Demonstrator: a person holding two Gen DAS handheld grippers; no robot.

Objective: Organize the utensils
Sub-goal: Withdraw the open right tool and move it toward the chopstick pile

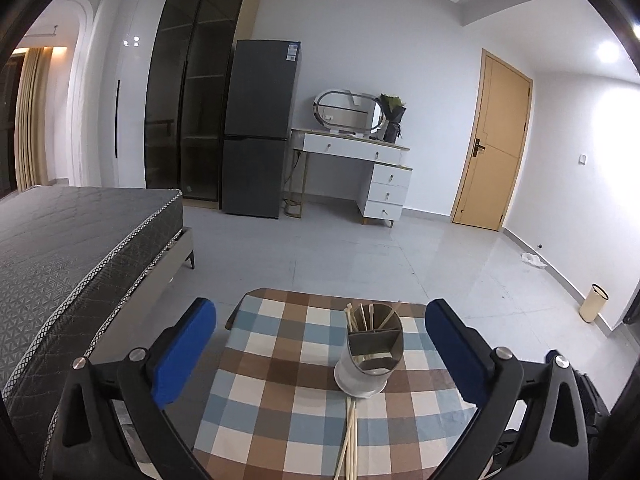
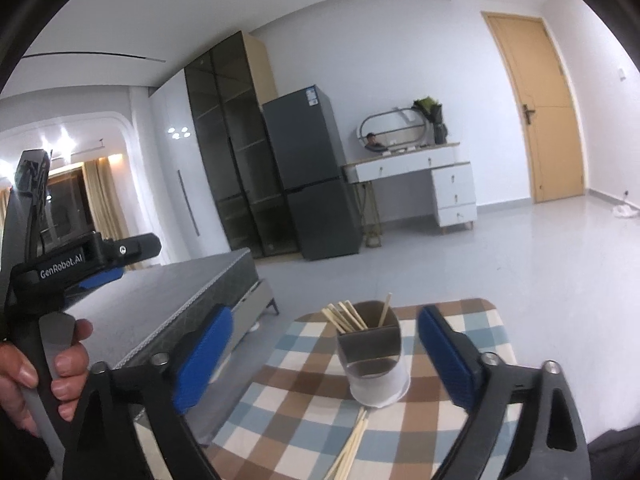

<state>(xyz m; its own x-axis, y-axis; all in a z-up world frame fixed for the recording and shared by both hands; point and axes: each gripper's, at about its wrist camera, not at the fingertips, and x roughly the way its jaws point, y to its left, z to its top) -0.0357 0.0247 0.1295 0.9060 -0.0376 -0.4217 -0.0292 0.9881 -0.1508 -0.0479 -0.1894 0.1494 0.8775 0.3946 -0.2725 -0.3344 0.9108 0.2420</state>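
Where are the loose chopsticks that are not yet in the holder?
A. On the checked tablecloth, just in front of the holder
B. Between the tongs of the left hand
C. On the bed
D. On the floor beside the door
A: a bundle of loose chopsticks lies flat on the checked tablecloth, at the near foot of the holder, while the others stand inside it.
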